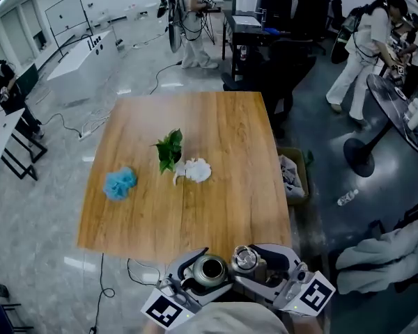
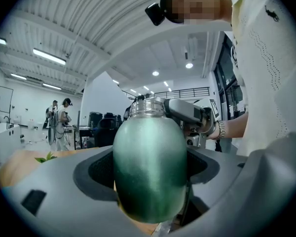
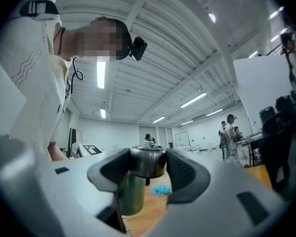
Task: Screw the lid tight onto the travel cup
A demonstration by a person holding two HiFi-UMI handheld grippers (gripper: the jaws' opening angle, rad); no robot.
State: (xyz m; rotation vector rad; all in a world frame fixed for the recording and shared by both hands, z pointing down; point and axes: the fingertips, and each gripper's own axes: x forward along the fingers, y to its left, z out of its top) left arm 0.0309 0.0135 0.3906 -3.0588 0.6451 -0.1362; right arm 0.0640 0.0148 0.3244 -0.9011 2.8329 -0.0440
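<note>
A green metal travel cup (image 1: 209,271) with a bare threaded neck (image 2: 147,107) sits between the jaws of my left gripper (image 1: 203,278), which is shut on its body (image 2: 150,174). My right gripper (image 1: 254,263) is shut on the round steel lid (image 1: 245,259), held close to the right of the cup's mouth and apart from it. In the right gripper view the lid (image 3: 148,163) is clamped between both pads, with the green cup (image 3: 130,195) just behind and below it. Both grippers hover at the table's near edge.
On the wooden table (image 1: 216,214) lie a green leafy sprig (image 1: 169,149), a white crumpled piece (image 1: 194,170) and a blue puff (image 1: 120,183). A box of rubbish (image 1: 292,176) stands off the right edge. People stand in the background.
</note>
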